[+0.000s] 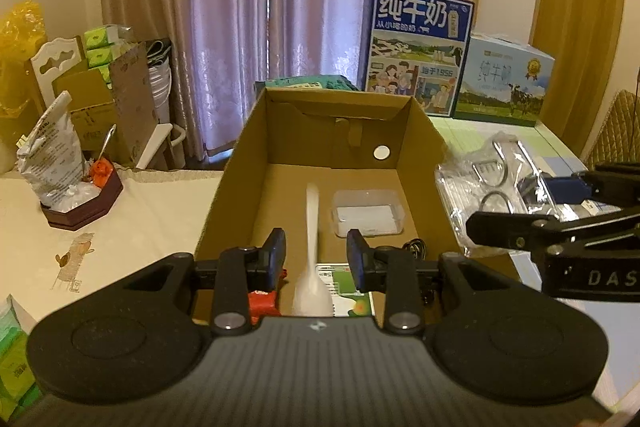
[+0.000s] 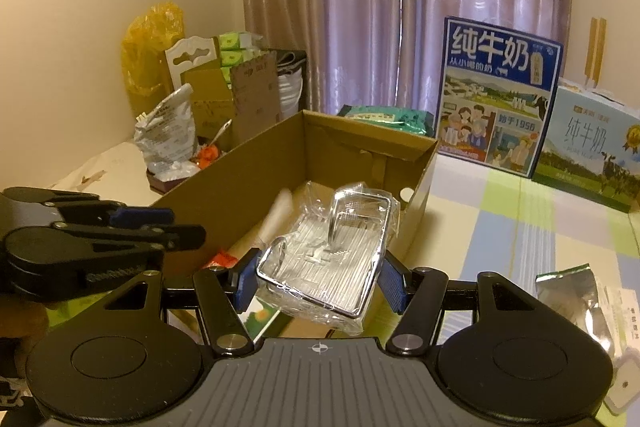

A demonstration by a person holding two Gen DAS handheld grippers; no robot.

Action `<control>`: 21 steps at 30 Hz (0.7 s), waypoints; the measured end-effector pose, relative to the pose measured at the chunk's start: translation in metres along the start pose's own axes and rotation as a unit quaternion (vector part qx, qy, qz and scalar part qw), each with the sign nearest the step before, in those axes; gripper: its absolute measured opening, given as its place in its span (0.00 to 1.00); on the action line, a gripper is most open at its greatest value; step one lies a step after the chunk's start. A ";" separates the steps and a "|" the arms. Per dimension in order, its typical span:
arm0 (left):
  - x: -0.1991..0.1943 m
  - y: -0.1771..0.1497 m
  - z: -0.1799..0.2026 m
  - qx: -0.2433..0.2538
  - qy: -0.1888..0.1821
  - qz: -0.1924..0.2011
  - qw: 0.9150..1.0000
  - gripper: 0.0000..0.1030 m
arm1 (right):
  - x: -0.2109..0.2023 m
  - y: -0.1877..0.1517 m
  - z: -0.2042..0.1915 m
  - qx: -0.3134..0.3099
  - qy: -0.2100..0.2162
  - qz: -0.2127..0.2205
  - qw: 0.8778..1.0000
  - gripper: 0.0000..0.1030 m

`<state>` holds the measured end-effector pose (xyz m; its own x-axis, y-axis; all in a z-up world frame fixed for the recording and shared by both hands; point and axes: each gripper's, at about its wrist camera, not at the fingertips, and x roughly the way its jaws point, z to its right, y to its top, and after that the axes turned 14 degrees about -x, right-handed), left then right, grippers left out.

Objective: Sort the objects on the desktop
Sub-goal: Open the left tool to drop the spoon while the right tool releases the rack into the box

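I saw the table (image 2: pixel 500 227) under a checked cloth, carrying the open cardboard box (image 1: pixel 224 195), two milk cartons (image 1: pixel 416 47) at the back, and a dark hexagonal tray (image 1: pixel 80 211) on its left.

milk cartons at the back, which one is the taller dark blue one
The left carton, standing upright with big white characters and cartoon people on its front. The pale blue carton beside it, on its right, is lower.

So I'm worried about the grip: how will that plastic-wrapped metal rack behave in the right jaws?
The wrapped metal rack probably stays stiff, given its chrome wire frame. The glossy loose film looks slippery and may shift. It overhangs the right gripper, so it may tilt.
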<state>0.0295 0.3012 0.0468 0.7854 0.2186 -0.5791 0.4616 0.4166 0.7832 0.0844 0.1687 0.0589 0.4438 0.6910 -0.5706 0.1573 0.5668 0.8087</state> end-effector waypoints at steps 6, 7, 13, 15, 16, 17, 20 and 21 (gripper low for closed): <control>-0.011 -0.005 -0.010 -0.015 0.009 0.008 1.000 0.27 | 0.009 0.000 -0.002 0.010 0.007 -0.001 1.000 0.57; -0.014 -0.006 -0.011 -0.017 0.010 0.009 1.000 0.28 | 0.010 0.001 -0.002 0.011 0.009 0.002 1.000 0.57; -0.027 -0.008 -0.017 -0.027 0.012 0.019 0.999 0.33 | 0.002 0.003 0.003 0.011 0.008 0.029 0.999 0.72; -0.030 -0.010 -0.016 -0.027 0.012 0.021 0.999 0.33 | -0.004 -0.002 0.009 0.022 0.001 0.030 0.999 0.73; -0.032 -0.011 -0.015 -0.028 0.011 0.022 0.999 0.33 | -0.009 -0.006 0.012 0.029 -0.005 0.030 0.999 0.73; -0.033 -0.012 -0.014 -0.028 0.011 0.022 0.999 0.35 | -0.015 -0.010 0.015 0.036 -0.009 0.030 0.999 0.74; -0.037 -0.016 -0.008 -0.030 0.007 0.023 0.999 0.38 | -0.032 -0.028 0.026 0.056 -0.025 0.027 0.998 0.77; -0.039 -0.018 -0.006 -0.031 0.005 0.024 0.999 0.41 | -0.039 -0.035 0.029 0.062 -0.031 0.024 0.997 0.79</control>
<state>-0.0118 0.2909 0.0539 0.8022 0.2477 -0.5432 0.3966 0.4590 0.7950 0.0868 0.1091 0.0570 0.5064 0.6846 -0.5243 0.2411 0.4714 0.8483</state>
